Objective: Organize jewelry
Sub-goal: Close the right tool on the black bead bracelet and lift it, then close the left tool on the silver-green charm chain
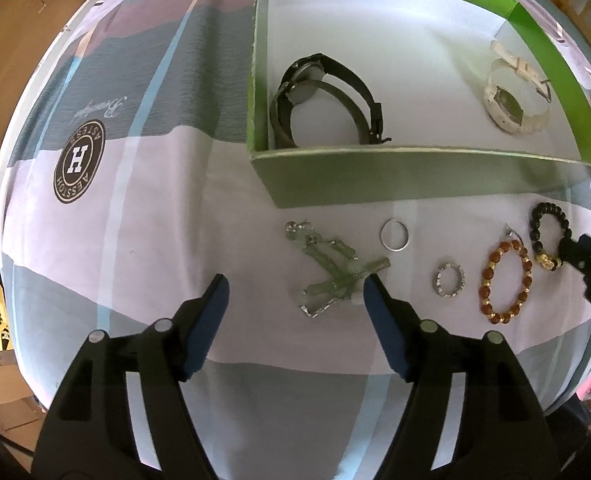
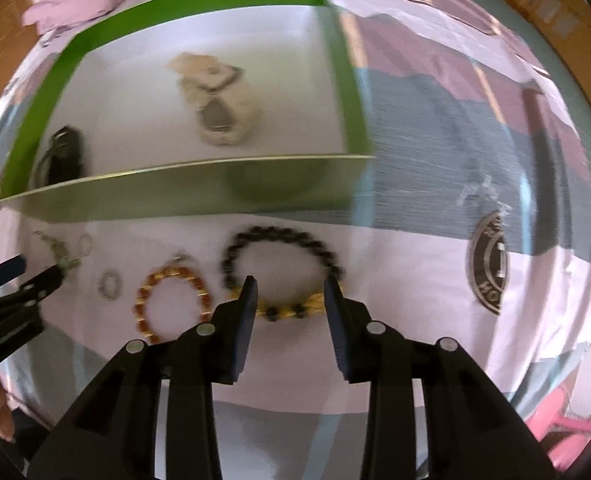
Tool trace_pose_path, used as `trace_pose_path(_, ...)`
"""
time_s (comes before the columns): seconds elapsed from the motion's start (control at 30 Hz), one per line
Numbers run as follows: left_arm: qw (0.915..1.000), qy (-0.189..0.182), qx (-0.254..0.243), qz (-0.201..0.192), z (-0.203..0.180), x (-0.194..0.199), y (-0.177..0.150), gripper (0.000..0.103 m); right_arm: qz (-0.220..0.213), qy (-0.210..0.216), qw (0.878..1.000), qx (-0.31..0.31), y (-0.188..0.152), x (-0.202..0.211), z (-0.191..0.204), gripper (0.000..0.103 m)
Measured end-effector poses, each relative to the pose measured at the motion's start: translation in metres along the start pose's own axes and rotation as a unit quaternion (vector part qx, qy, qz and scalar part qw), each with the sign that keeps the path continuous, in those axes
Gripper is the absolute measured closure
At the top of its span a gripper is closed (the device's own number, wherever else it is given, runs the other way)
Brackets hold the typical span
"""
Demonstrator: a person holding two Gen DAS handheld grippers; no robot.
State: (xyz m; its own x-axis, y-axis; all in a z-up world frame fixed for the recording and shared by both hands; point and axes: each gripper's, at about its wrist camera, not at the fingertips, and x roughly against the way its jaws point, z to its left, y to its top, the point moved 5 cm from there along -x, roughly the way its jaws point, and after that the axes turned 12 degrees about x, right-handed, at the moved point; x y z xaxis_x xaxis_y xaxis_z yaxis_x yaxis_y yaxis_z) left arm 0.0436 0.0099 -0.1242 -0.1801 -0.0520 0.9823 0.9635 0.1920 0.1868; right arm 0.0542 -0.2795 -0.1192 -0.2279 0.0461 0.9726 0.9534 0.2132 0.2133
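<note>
Right gripper (image 2: pixel 289 292) jaws straddle black bracelet (image 2: pixel 279 240) (unpinched).

- the bedsheet (image 1: pixel 155 216) has a round dark badge (image 1: pixel 78 161) with a big "H" in the middle
- "AESSTOH" runs round it
- cursive script (image 1: pixel 97 109) above it, can't make that out

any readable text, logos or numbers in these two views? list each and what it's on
"H", big centre letter of the round dark emblem printed on the bedsheet.
"AESSTOH" along that emblem's ring, seen upside down; the last letters are uncertain.
Cursive script line above the emblem: too stylised and faint to read.
Second emblem in the right wrist view: blurred, only "HO" guessable.
Watch dials in the green box: unreadable.
</note>
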Motion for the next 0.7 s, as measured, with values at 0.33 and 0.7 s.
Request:
trace_pose_path(0.33,1.0,-0.002,0.004,0.008,0.001,-0.005,0.003,0.025,0.024,-0.025,0.999,0.005,0.0,-0.021,0.006,0.061)
trace_pose_path(0.7,0.9999,-0.01,-0.008,0.008,-0.011,-0.015,-0.001,0.036,0.024,-0.019,1.0,0.002,0.0,-0.021,0.007,0.06)
